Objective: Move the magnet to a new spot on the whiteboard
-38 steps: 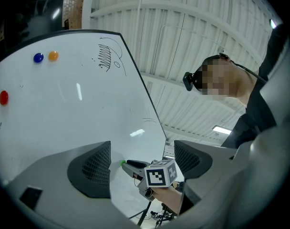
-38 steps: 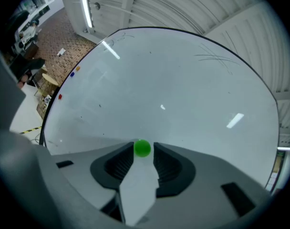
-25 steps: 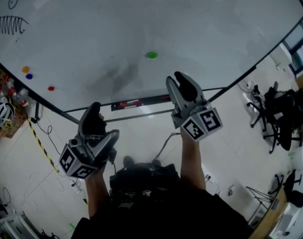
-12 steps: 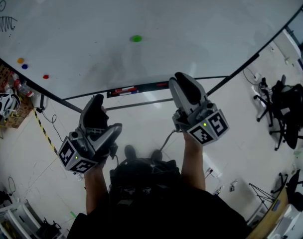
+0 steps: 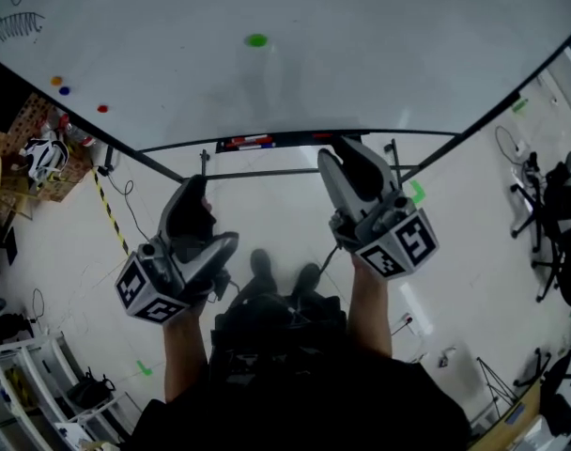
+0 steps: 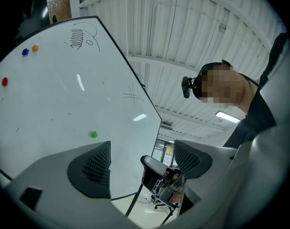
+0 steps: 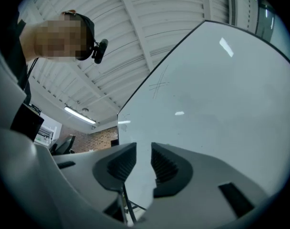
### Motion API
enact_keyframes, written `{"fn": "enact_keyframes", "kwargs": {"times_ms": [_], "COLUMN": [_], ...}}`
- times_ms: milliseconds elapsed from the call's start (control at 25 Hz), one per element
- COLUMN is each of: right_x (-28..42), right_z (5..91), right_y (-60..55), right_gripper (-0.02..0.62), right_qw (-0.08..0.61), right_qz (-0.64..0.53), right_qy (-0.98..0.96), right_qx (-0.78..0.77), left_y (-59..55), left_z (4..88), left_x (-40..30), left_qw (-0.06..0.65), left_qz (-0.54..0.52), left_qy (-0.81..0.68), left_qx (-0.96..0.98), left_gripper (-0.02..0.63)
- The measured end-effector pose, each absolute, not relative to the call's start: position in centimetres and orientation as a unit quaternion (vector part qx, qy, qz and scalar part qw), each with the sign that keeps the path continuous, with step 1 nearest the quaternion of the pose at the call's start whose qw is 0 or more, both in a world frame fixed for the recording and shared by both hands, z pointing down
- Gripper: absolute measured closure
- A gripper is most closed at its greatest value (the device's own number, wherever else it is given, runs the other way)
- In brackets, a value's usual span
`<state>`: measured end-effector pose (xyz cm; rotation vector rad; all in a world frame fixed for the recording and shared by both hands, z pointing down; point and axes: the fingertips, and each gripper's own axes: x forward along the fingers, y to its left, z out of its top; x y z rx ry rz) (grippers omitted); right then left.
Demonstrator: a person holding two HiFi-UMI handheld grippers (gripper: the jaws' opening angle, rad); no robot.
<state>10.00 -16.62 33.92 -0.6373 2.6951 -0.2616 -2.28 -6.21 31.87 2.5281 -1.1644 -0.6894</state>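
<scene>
Head view, board: the whiteboard point(image 5: 379, 54) fills the top of the view. The green magnet point(image 5: 256, 39) is stuck on it high up, well apart from both my tools.
Head view, hands: my left gripper point(image 5: 192, 197) and right gripper point(image 5: 347, 158) are held below the board's lower edge, touching nothing.
Left gripper view: my left gripper point(image 6: 141, 162) has its jaws wide apart and empty. The magnet point(image 6: 93, 134) shows on the board above the left-hand jaw.
Right gripper view: my right gripper point(image 7: 143, 168) has just been closing its jaws. A narrow gap is left with nothing in it, and bare whiteboard point(image 7: 221, 104) lies beyond.
</scene>
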Motion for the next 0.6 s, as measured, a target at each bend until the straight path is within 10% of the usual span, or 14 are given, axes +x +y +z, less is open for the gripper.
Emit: {"fn": "enact_keyframes", "kwargs": {"times_ms": [600], "right_x": [8.4], "right_z": [30.6], "right_y": [-8.2], "right_gripper": [0.503], "right_qw": [0.212], "right_qz": [-0.08], "right_qy": [0.958], "right_qx": [-0.175], "left_y": [0.1], "left_z": [30.3], "left_x": [-4.5], "left_qw": [0.122], "left_qz": [-0.279], "left_qy": [-0.351], "left_qx": [0.885], "left_gripper": [0.193]}}
